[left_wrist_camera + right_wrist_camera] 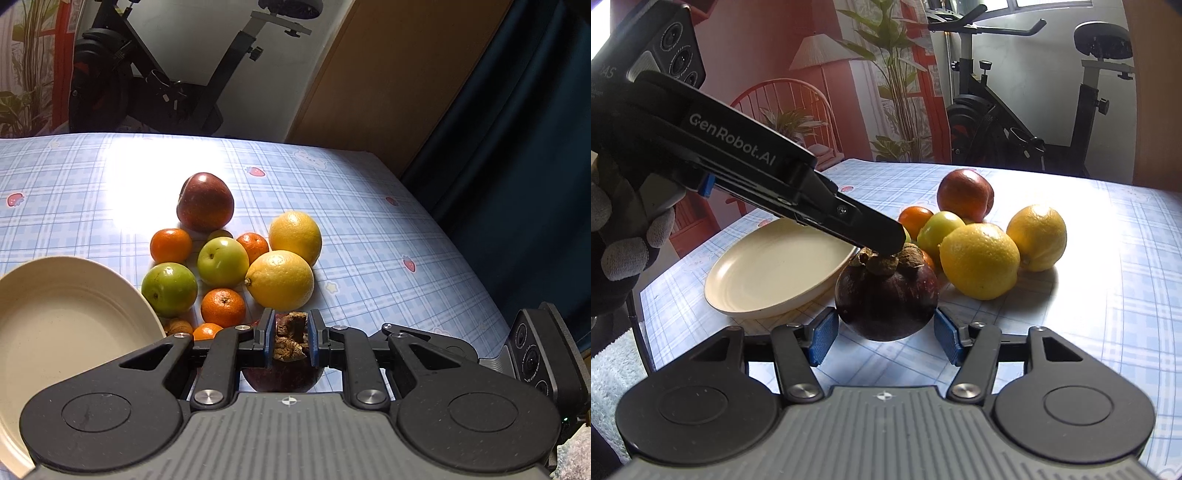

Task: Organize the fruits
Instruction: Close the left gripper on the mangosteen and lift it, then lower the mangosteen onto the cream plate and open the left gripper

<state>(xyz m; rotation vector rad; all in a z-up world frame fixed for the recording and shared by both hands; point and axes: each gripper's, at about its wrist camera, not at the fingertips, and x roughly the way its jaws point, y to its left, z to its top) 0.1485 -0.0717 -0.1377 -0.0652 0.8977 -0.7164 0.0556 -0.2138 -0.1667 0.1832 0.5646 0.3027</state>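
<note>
My left gripper (290, 338) is shut on the dry brown cap of a dark purple mangosteen (284, 380); in the right wrist view it reaches in from the upper left onto the mangosteen (886, 299), which rests on the tablecloth. My right gripper (884, 334) is open, its blue pads (822, 338) either side of the mangosteen's near side, apart from it. Behind lie two lemons (280, 278), a red apple (205, 201), two green fruits (170, 290) and several mandarins (223, 306). A cream plate (55, 332) sits left of the pile, empty.
The table has a blue checked cloth (388, 277) with its right edge near a dark curtain (517, 166). A walnut (179, 326) lies by the plate's rim. An exercise bike (1015, 122), plants and a red chair stand beyond the table.
</note>
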